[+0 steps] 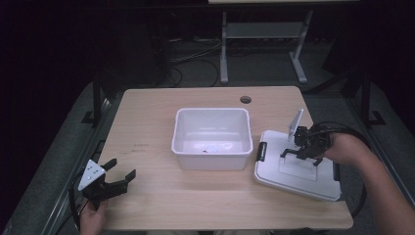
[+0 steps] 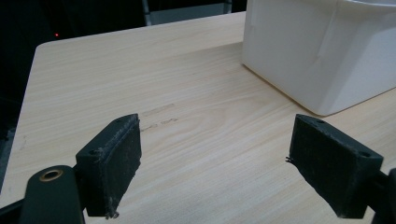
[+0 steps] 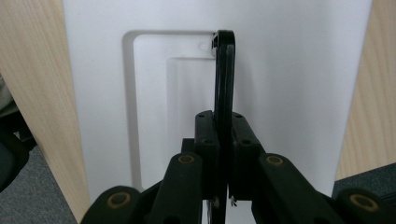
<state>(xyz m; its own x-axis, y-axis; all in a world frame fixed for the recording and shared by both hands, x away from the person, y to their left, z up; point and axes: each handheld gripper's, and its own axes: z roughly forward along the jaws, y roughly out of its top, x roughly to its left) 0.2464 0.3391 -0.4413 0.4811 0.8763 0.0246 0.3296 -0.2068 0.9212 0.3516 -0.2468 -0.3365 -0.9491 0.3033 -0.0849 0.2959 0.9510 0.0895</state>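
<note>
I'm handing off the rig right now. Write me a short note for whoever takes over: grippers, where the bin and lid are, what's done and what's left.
Right gripper: shut on the black handle of the flat white plastic lid, which sits at the table's right side.
Left gripper: open, holding nothing, hovering over the light wooden table at its front left.
White rectangular plastic bin: mid-table, uncovered, with some small scraps on its bottom.
Done: lid handle gripped.
Left, probably: carry the lid over and seat it on the bin; the left gripper could steady the bin.
</note>
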